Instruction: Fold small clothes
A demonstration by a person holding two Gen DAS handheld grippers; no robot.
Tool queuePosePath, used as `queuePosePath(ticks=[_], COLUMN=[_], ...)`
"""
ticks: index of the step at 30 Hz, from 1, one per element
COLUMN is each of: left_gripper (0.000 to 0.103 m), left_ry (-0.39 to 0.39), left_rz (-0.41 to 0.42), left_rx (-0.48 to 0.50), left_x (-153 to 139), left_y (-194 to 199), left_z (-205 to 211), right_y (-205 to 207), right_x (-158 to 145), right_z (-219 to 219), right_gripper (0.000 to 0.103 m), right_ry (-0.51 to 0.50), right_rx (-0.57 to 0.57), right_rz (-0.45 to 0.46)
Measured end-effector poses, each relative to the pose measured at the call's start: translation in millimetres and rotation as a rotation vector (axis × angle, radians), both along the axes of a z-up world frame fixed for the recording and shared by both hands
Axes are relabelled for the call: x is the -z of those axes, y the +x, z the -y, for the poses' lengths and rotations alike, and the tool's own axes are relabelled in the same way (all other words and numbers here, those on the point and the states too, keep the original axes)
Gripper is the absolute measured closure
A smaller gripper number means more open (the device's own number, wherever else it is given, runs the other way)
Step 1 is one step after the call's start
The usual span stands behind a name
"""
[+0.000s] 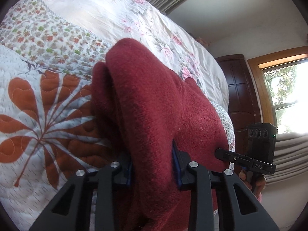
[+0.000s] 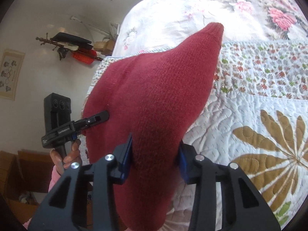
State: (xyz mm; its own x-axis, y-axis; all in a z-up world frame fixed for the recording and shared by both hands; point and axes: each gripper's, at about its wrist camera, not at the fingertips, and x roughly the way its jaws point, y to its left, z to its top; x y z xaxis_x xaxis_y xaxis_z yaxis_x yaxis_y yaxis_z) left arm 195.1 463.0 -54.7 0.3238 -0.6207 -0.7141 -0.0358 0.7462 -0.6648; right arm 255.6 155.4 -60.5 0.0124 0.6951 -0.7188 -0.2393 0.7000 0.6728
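Left wrist view: red knit garment (image 1: pixel 154 105) is held raised above the quilt (image 1: pixel 38 105), pinched by left gripper (image 1: pixel 154 165) and right gripper (image 2: pixel 156 159), presumably to spread it for folding.

This is a bedroom in a home. A bed (image 1: pixel 107 9) fills most of both views, spread with a pale sheet printed with pink roses and a quilted coverlet (image 2: pixel 256 104) bearing small flowers and large leaf shapes. A dark wooden wardrobe (image 1: pixel 242 96) stands beside a wood-framed window (image 1: pixel 286 94) (trees show outside). On the white wall hang a framed picture (image 2: pixel 11 73) and a shelf (image 2: pixel 73 46) cluttered with household odds and ends.
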Motion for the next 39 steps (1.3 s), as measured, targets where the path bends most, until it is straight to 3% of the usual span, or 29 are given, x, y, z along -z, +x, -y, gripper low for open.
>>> queuePosePath(ticks=[4, 10, 16, 20, 23, 25, 28, 32, 35, 39], left_gripper=[0.072, 0.072, 0.072, 0.069, 0.062, 0.058, 0.056, 0.053, 0.048, 0.047], left_ry=[-0.042, -0.087, -0.062, -0.005, 0.044, 0.046, 0.083, 0.203, 0.299, 0.368], left_rz=[0.036, 0.105, 0.131, 0.073, 0.119, 0.131, 0.139, 0.175, 0.225, 0.258], left_rx=[0.021, 0.099, 0.177, 0.186, 0.162, 0.133, 0.118, 0.094, 0.074, 0.055], left_x=[-20.2, -55.7, -55.8, -13.9, 4.9, 10.1, 3.8, -24.1, -44.0, -56.7], left_y=[-21.5, -62.7, -95.2, -103.2, -114.6, -121.0, -131.3, -152.2, -178.9, -202.5], left_z=[14.3, 71.1, 136.4, 169.0, 175.6, 172.9, 172.0, 176.4, 184.3, 197.0], right_y=[-18.3, -59.6, -104.4, -110.3, -110.2, -114.4, -121.0, -138.3, -157.4, -185.7], right_x=[-34.4, -70.9, -66.5, -16.8, 18.5, 26.2, 18.3, 2.4, 0.4, 6.5], right_z=[25.7, 91.3, 154.1, 175.4, 173.6, 176.1, 178.1, 189.0, 197.6, 209.5], right_gripper=[0.065, 0.065, 0.065, 0.064, 0.056, 0.054, 0.050, 0.042, 0.042, 0.042], right_ry=[0.008, 0.023, -0.015, -0.075, -0.065, -0.016, -0.003, -0.020, -0.016, 0.017], right_rx=[-0.010, 0.000, 0.043, 0.082, 0.094, 0.116, 0.118, 0.106, 0.093, 0.084], right_rz=[0.073, 0.132, 0.136, 0.079, 0.041, 0.040, 0.062, 0.083, 0.067, 0.041])
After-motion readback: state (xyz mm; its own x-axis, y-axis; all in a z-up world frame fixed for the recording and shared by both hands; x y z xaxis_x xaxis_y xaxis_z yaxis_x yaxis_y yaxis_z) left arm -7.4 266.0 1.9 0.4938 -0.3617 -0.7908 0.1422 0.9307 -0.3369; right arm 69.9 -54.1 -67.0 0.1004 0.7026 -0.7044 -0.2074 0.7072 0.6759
